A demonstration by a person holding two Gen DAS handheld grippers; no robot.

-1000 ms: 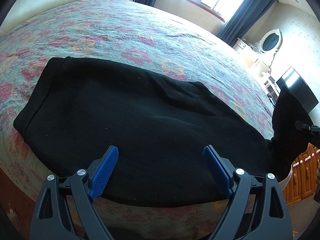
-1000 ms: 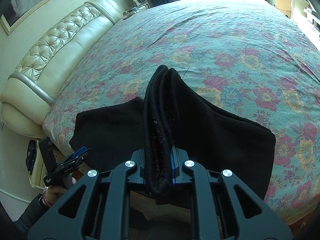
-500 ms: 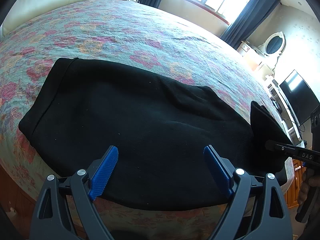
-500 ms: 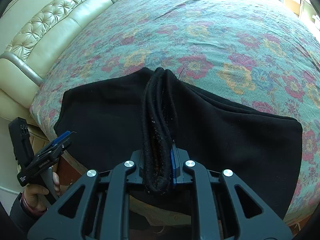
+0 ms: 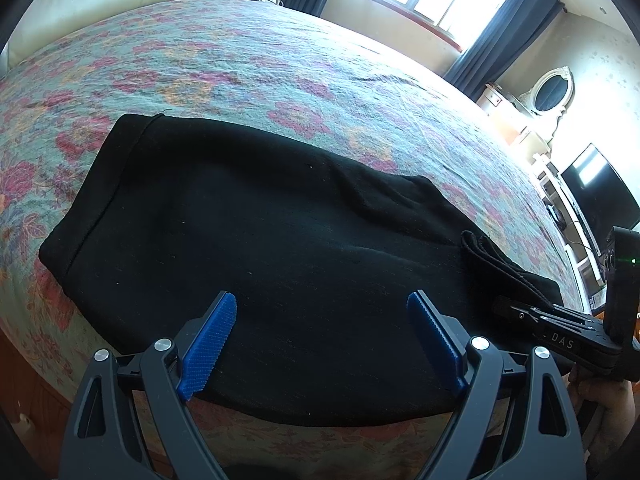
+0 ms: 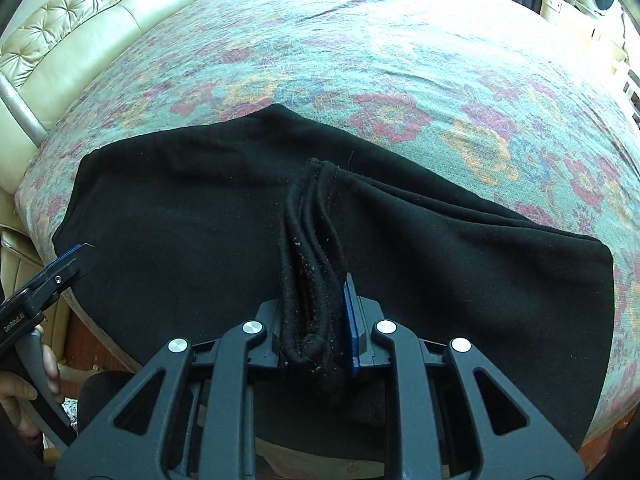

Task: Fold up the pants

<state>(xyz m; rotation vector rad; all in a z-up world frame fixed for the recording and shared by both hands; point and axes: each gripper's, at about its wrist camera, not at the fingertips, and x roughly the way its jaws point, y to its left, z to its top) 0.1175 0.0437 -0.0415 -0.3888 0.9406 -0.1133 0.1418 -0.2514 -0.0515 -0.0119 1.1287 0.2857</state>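
Note:
Black pants (image 5: 260, 232) lie across the near edge of a flowered bed, also seen in the right wrist view (image 6: 180, 208). My left gripper (image 5: 320, 340) is open and empty, its blue pads hovering over the near edge of the pants. My right gripper (image 6: 316, 312) is shut on a bunched hem of the pants (image 6: 312, 232) and holds it low over the cloth. The right gripper also shows in the left wrist view (image 5: 560, 328) at the right end of the pants. The left gripper shows at the left edge of the right wrist view (image 6: 60, 272).
The flowered bedspread (image 5: 280, 64) stretches far beyond the pants. A cream tufted headboard (image 6: 80, 20) stands at the left. A dresser with an oval mirror (image 5: 548, 92) and a dark TV (image 5: 600, 192) stand at the right. The bed's wooden side drops off just below the grippers.
My right gripper has carried the hem down and inward from a raised position, so it now lies low over the pants. My left gripper stayed open and shifted little.

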